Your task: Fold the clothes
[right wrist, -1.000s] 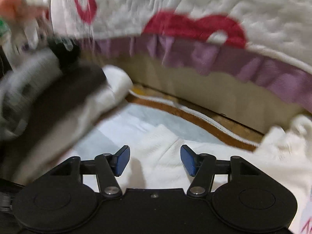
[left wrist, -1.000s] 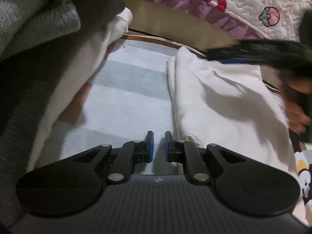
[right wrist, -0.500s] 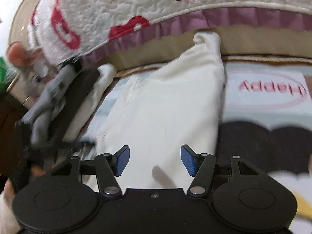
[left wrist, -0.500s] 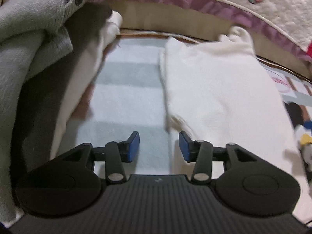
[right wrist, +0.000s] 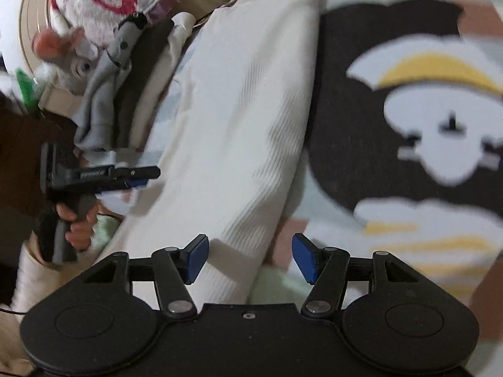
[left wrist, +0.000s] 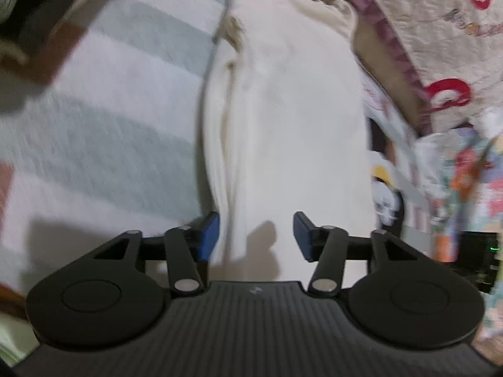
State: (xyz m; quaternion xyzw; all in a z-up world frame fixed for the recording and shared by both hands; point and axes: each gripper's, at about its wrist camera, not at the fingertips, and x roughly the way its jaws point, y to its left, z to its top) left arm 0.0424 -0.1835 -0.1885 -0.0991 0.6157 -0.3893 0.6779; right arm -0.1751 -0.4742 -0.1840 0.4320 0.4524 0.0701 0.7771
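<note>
The white garment (right wrist: 232, 125) is cloth with a fine ribbed knit, matt and soft-looking, its edge thick where the layers double. It lies on a printed rug (right wrist: 408, 132) of short, flat pile — matt too. The quilt (left wrist: 440, 31) behind is stitched cloth with a puckered, bumpy face and a frilled purple hem. A grey garment (right wrist: 100, 94) in the stack looks like dull woven cloth. The left gripper (left wrist: 256, 235) and right gripper (right wrist: 250, 257) are matt black plastic with blue pads (right wrist: 196, 257) — and shiny metal pivot pins.
</note>
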